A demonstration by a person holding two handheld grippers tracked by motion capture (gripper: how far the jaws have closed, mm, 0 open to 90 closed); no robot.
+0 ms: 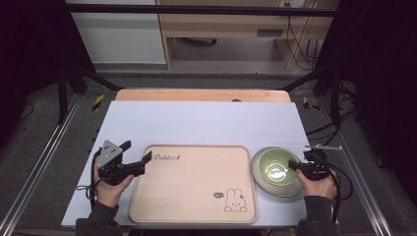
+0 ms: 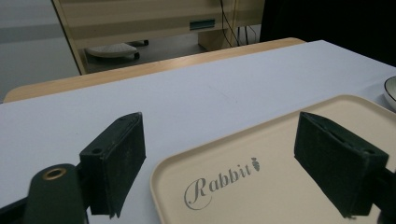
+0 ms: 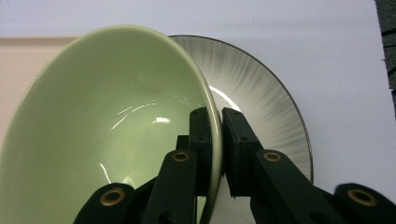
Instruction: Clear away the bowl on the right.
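Note:
A green bowl (image 1: 276,166) (image 3: 102,135) rests on a grey streaked plate (image 1: 285,189) (image 3: 261,88) at the right of the table. My right gripper (image 1: 296,165) (image 3: 217,135) is shut on the bowl's right rim, one jaw inside and one outside. A beige tray (image 1: 194,184) (image 2: 261,182) with "Rabbit" lettering and a bunny drawing lies in the middle. My left gripper (image 1: 135,152) (image 2: 219,158) is open at the tray's top left corner, one jaw over the tray and one over the white sheet.
A white sheet (image 1: 206,123) covers the wooden table (image 1: 201,95). Dark frame rails run along both sides. Cables trail from each gripper near the table's front corners. The plate's edge (image 2: 390,91) shows at the far right of the left gripper view.

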